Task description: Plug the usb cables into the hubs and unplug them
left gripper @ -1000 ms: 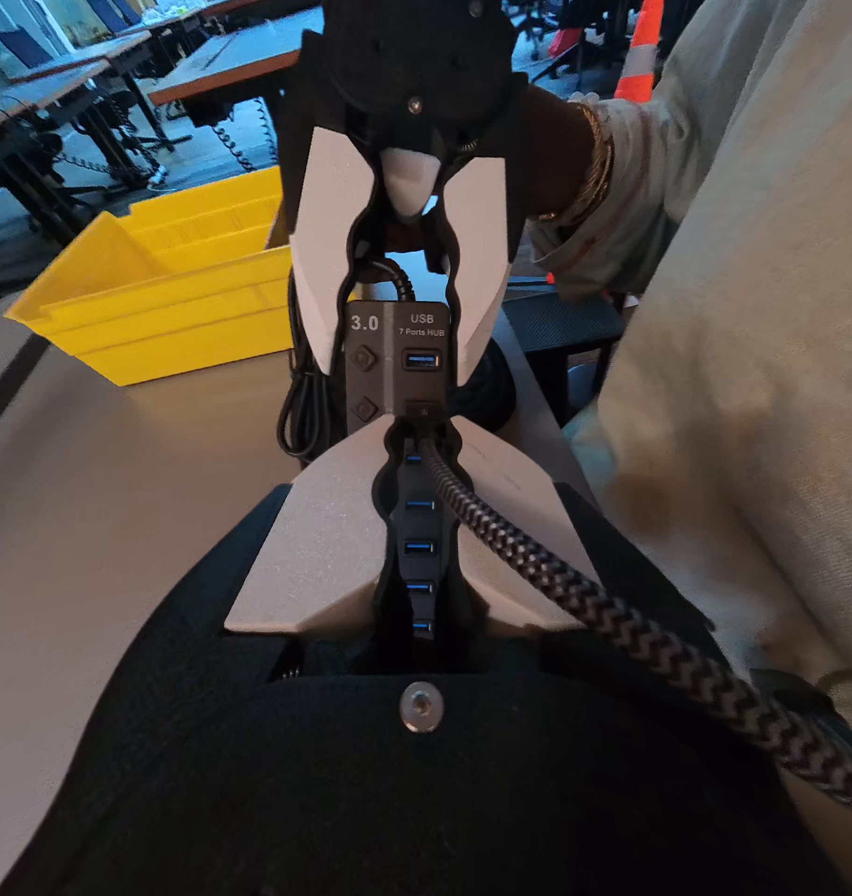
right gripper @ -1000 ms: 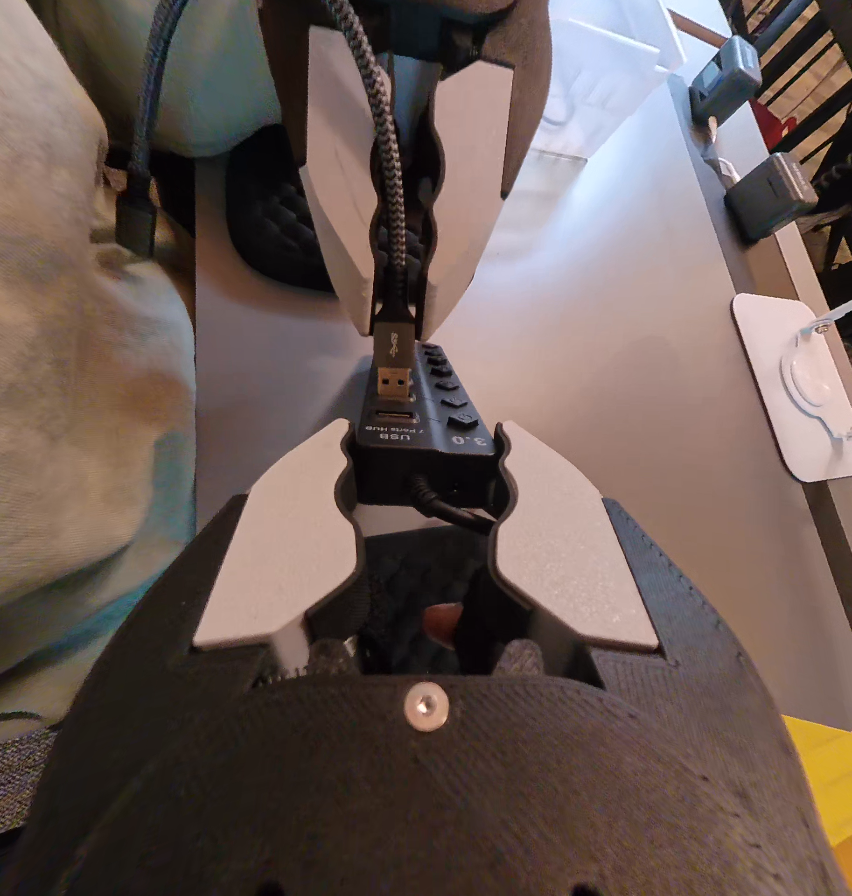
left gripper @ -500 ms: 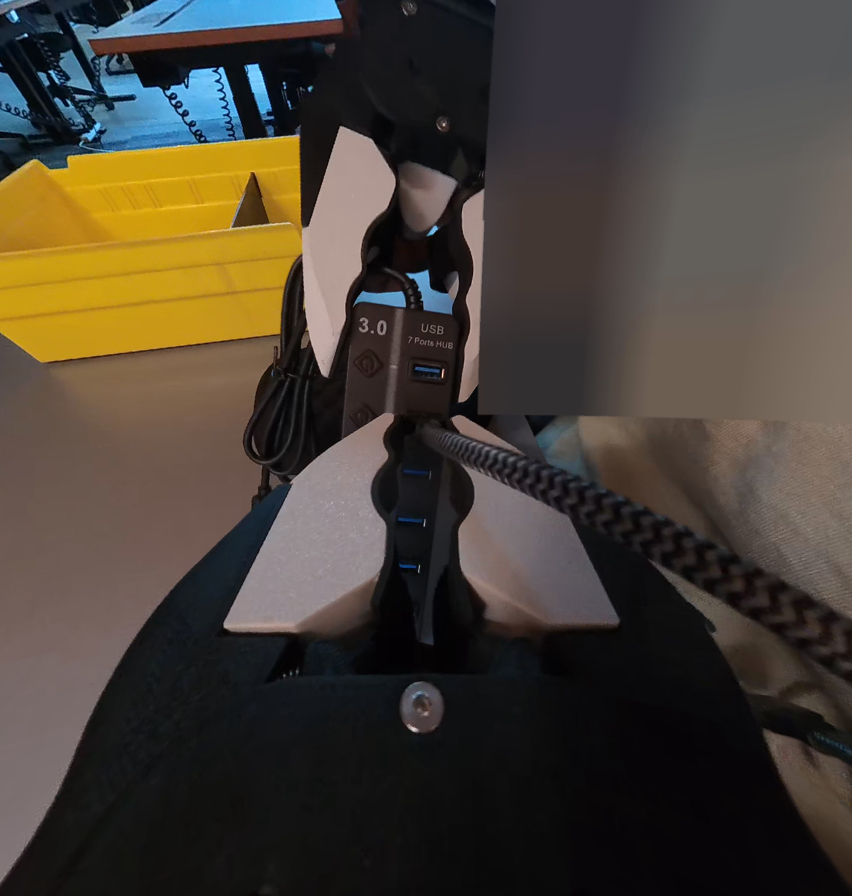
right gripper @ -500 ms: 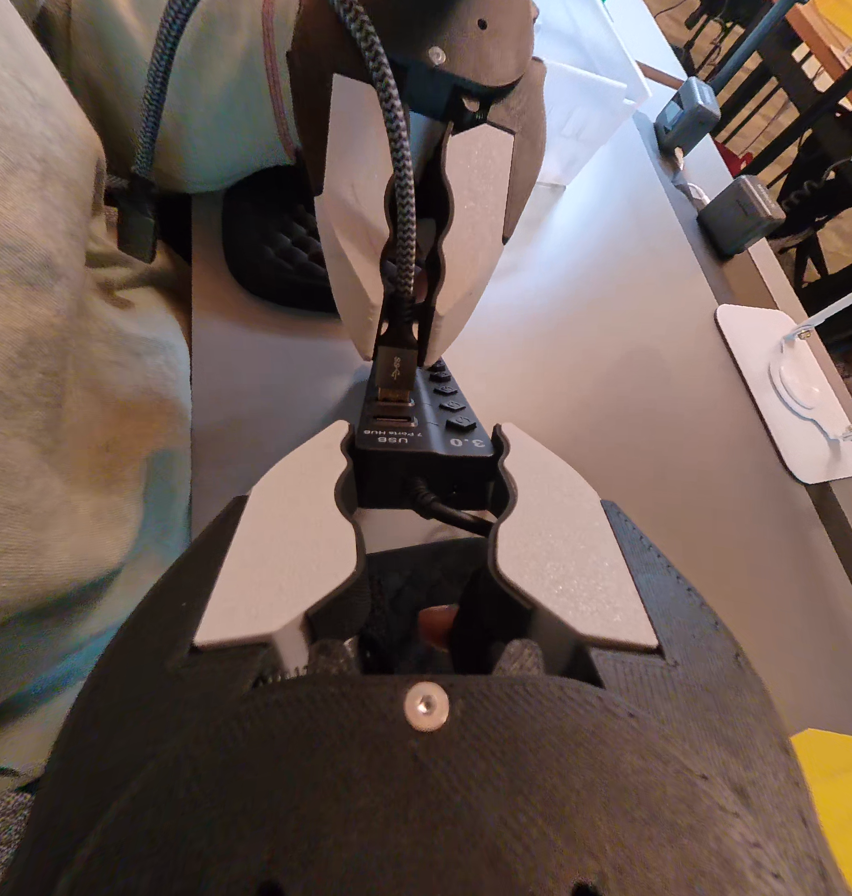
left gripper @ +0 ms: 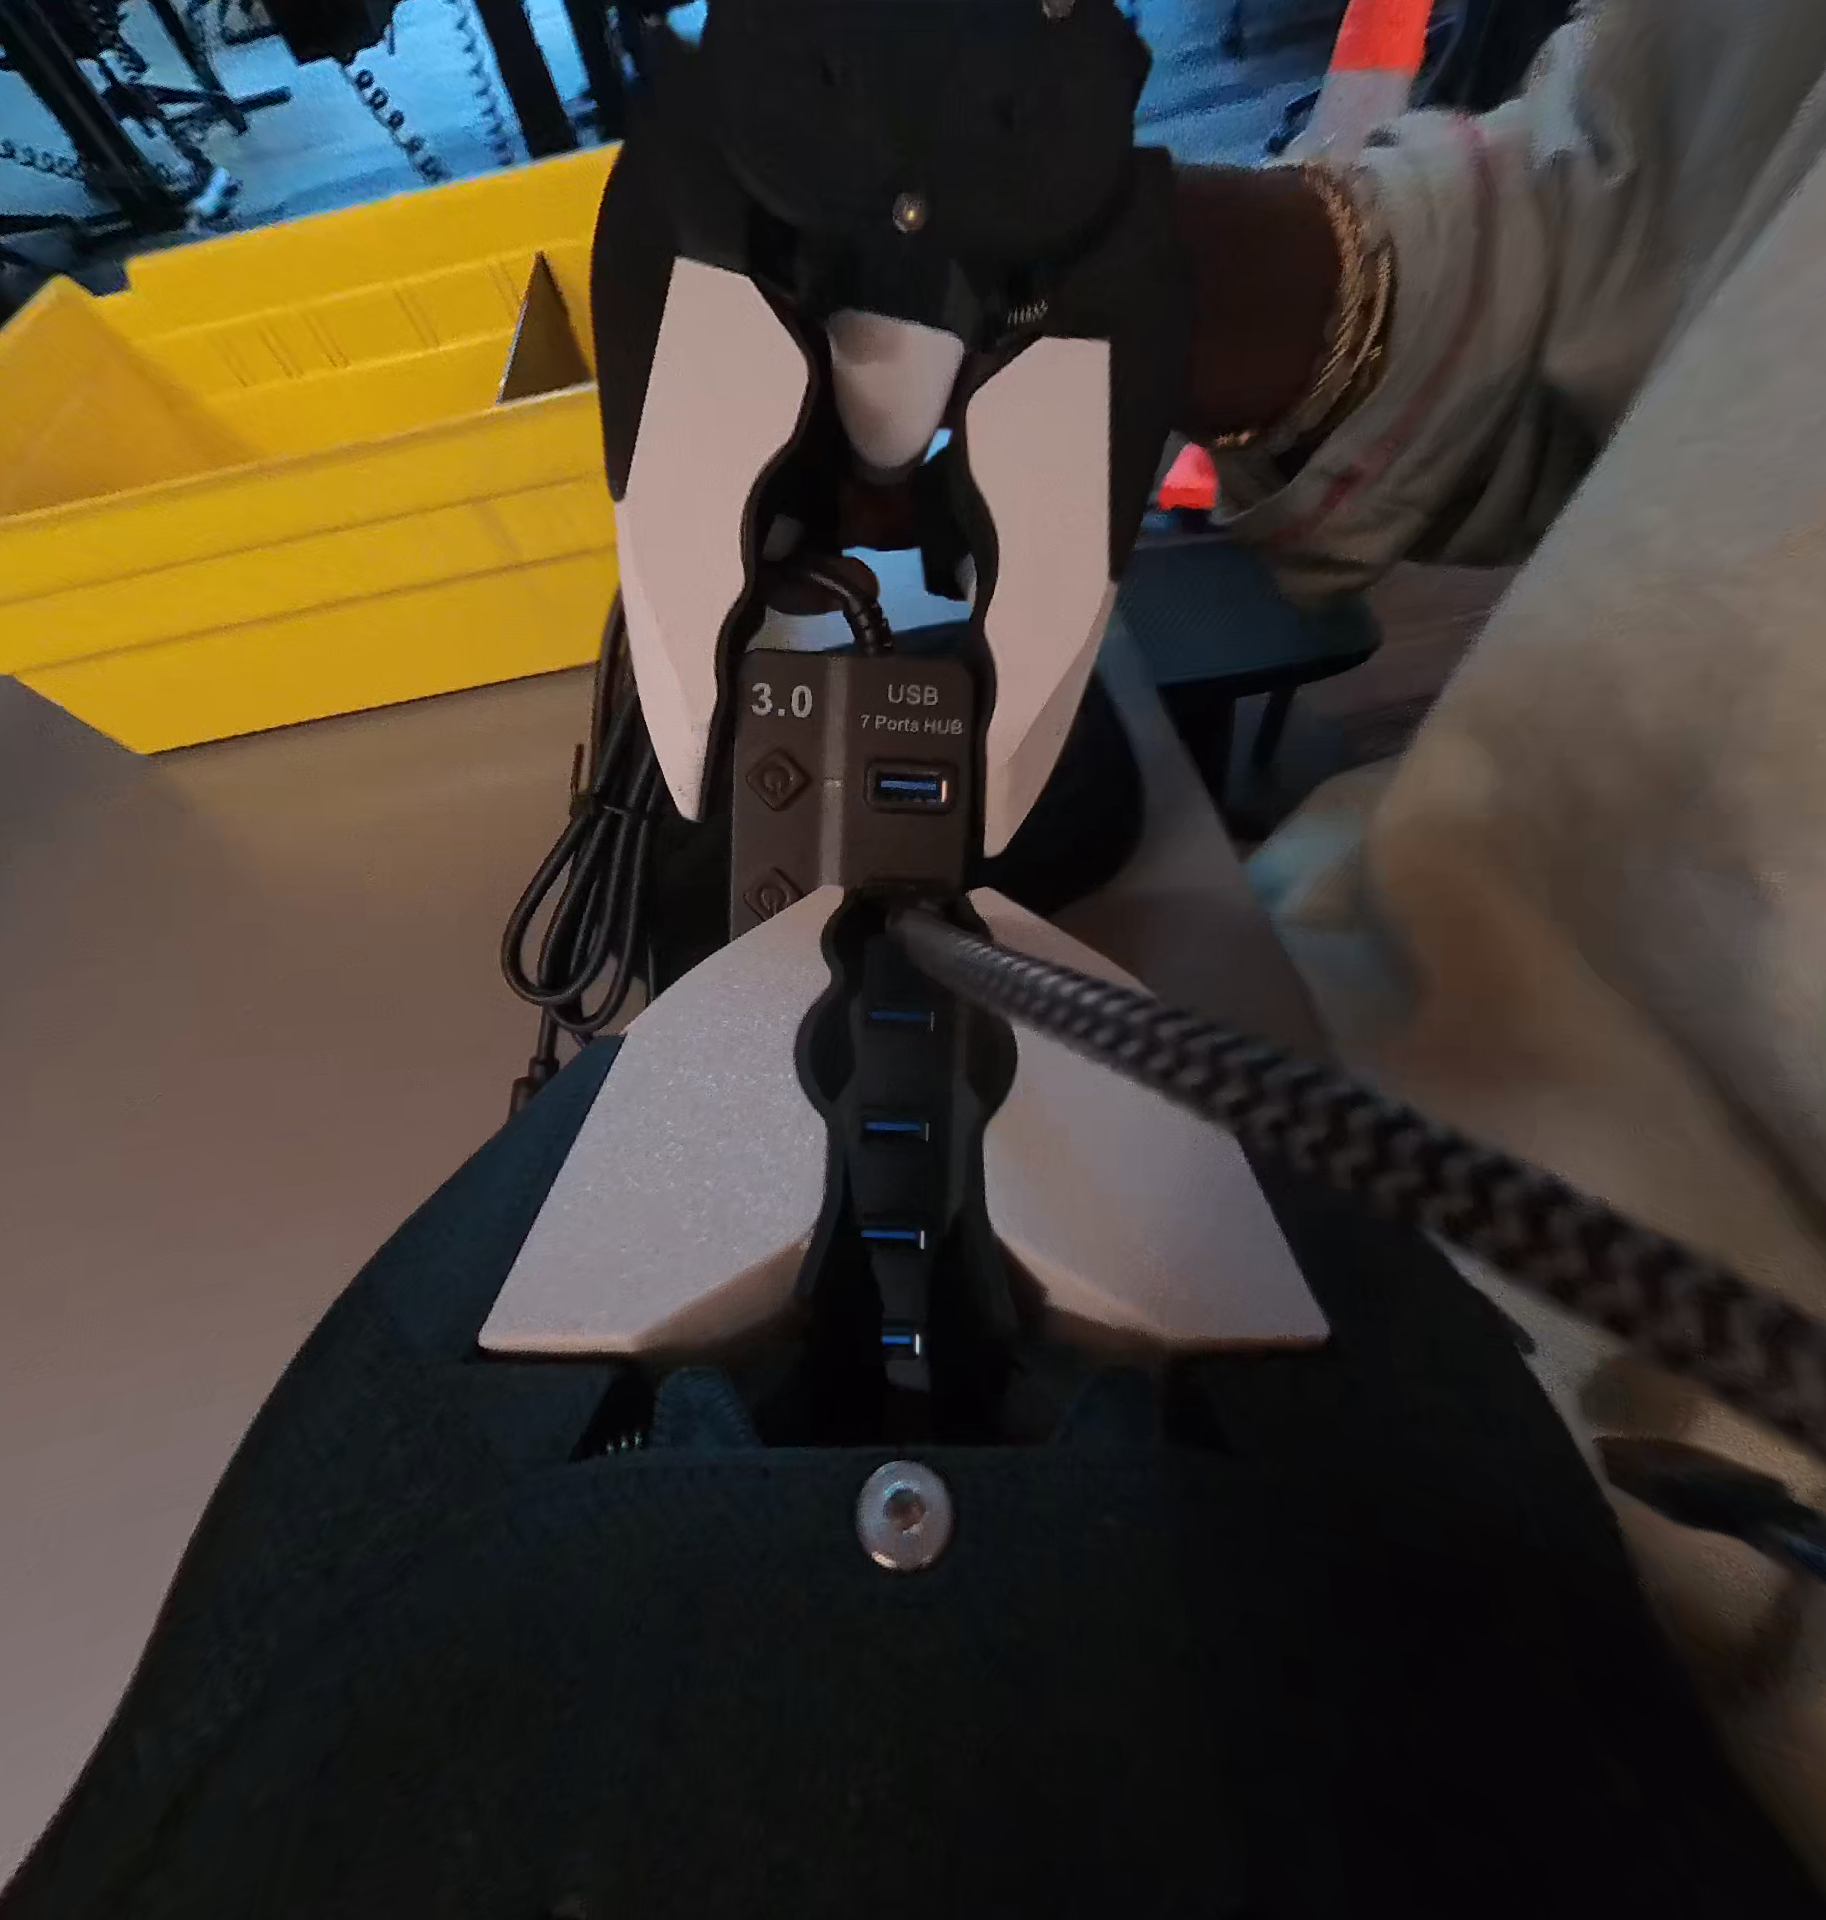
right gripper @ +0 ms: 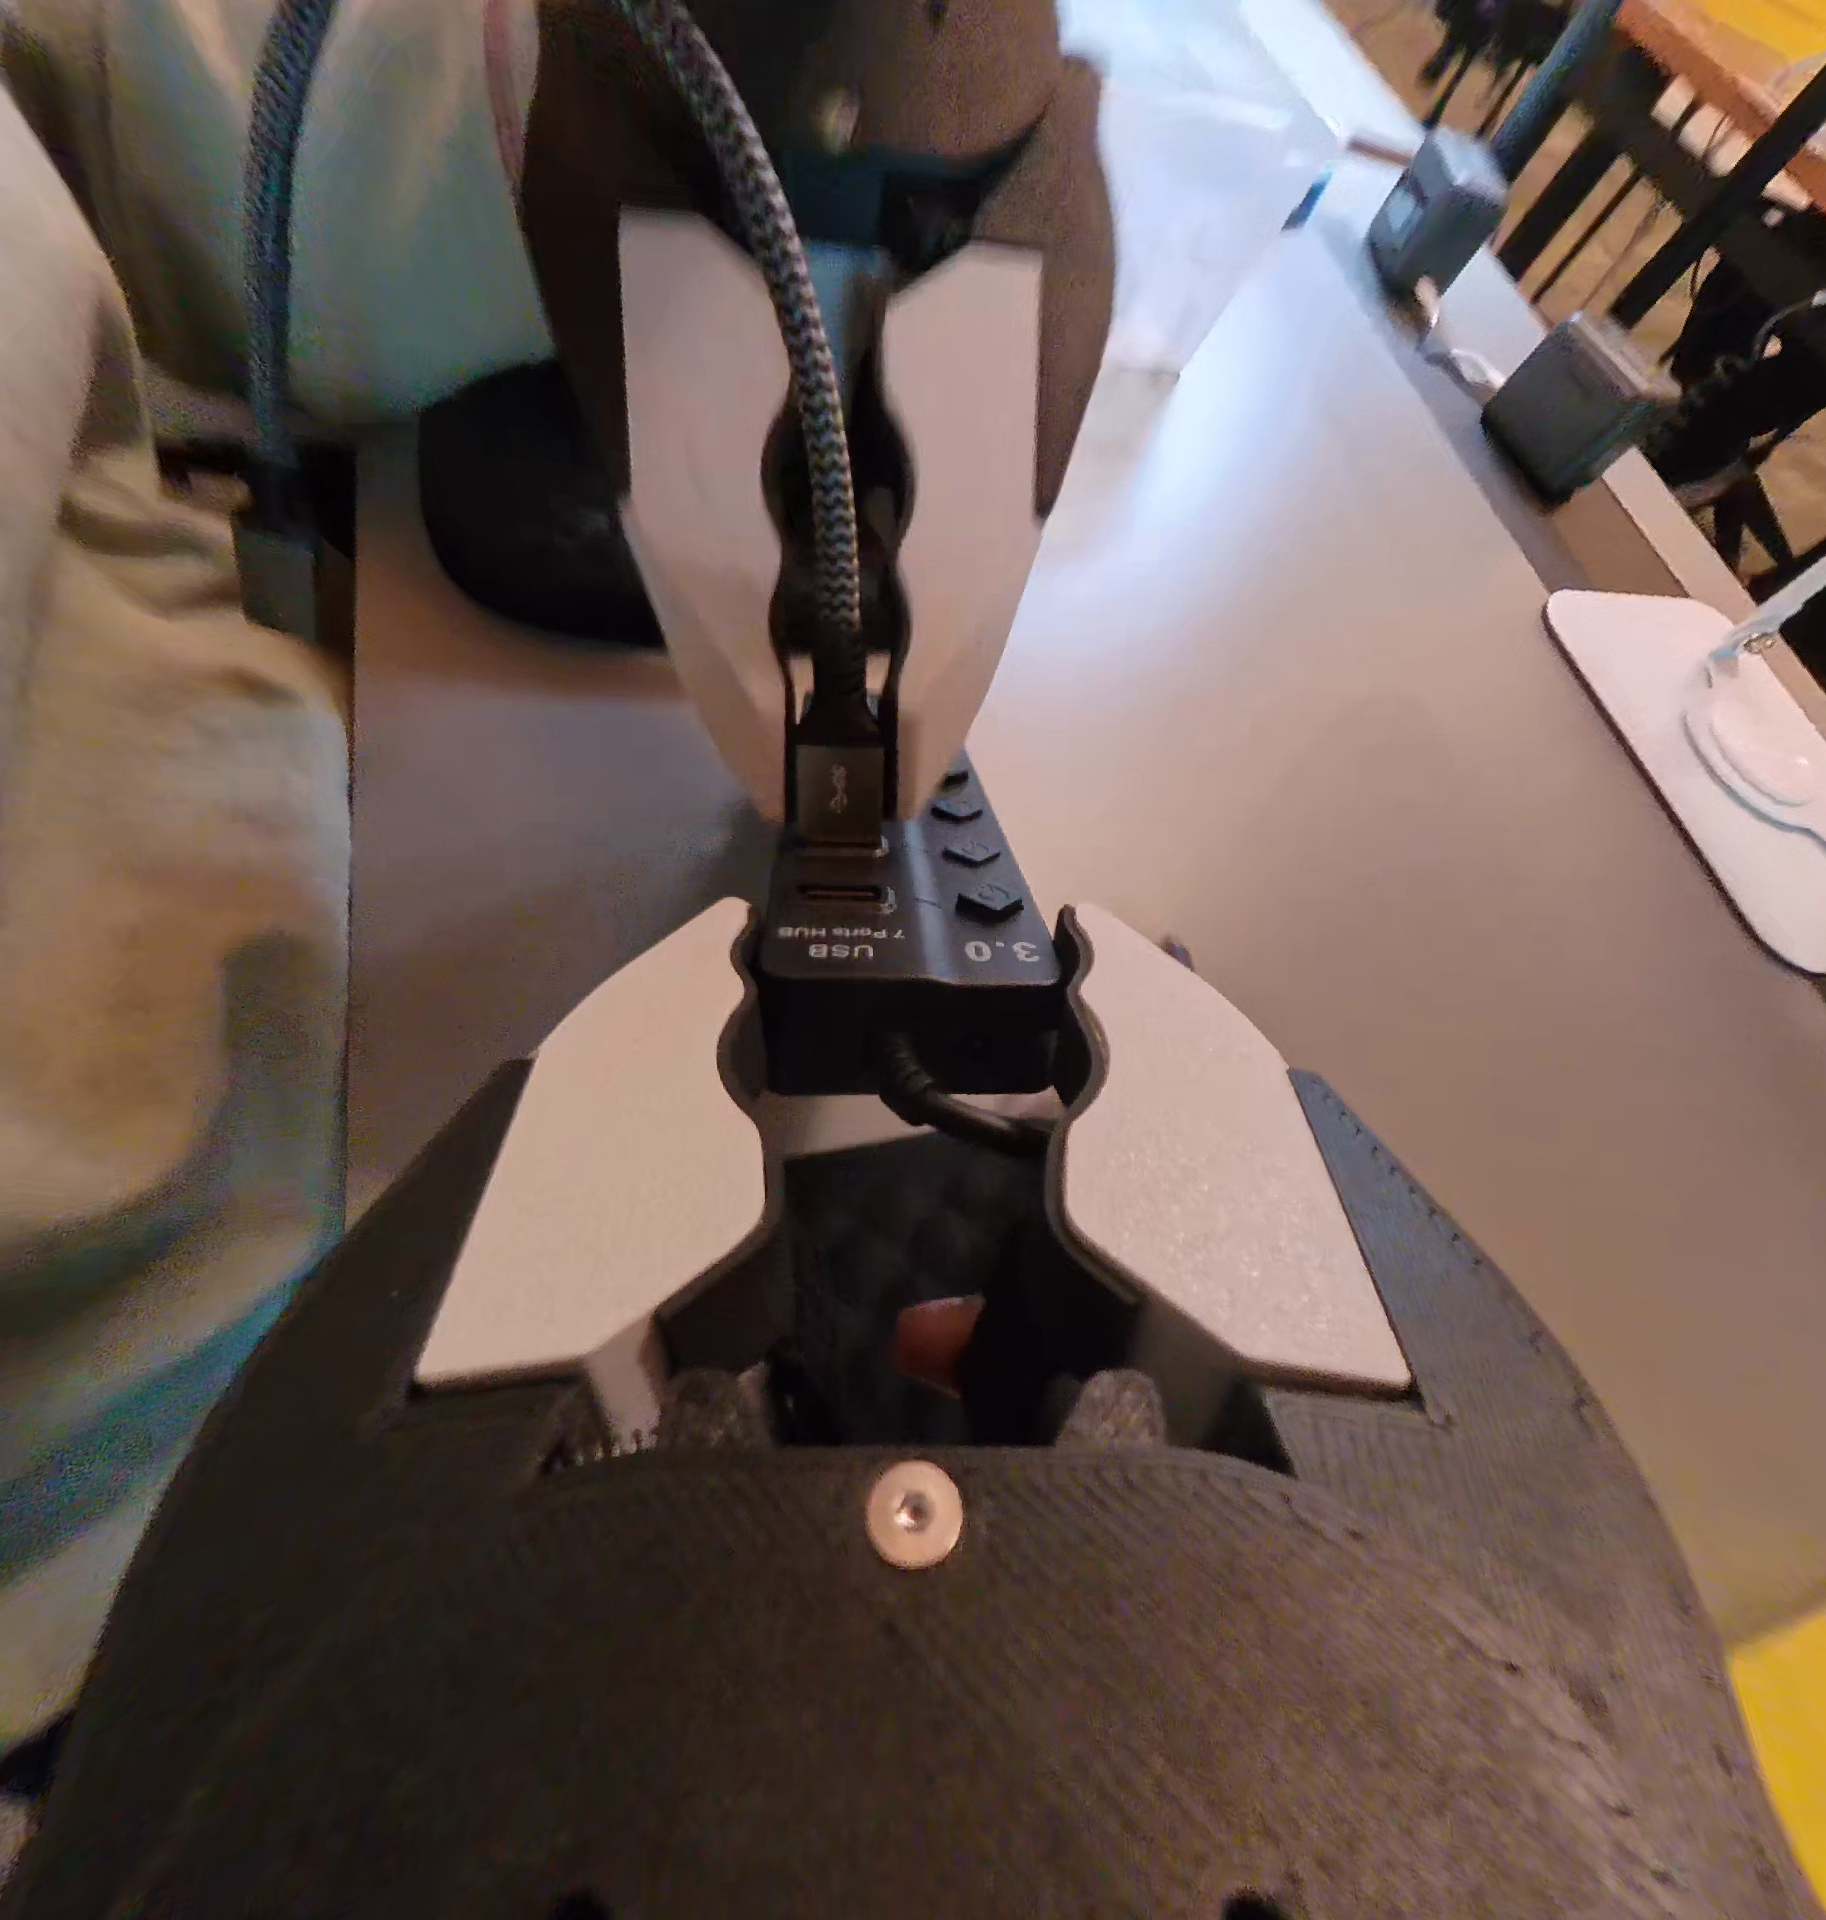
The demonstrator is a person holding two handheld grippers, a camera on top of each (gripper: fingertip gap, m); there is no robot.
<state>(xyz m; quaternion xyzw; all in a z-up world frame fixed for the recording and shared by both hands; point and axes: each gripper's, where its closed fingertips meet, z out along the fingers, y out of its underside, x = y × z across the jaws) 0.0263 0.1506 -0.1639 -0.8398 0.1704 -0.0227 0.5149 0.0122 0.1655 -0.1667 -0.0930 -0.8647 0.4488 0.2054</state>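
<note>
In the left wrist view the left gripper [left gripper: 904,914] has its jaws pinched on the plug end of a braided cable [left gripper: 1408,1153], low over the black hub [left gripper: 847,774]. The cable looks stiff yet springy, so the hard plug shell is the best place to hold. A yellow bin [left gripper: 265,499] sits far left on the desk [left gripper: 213,1039].

In the right wrist view the right gripper [right gripper: 904,935] clamps the near end of the hub, which seems light, rigid and smooth-sided, likely to slide unless braced. The plug [right gripper: 836,795] sits in the second port.
</note>
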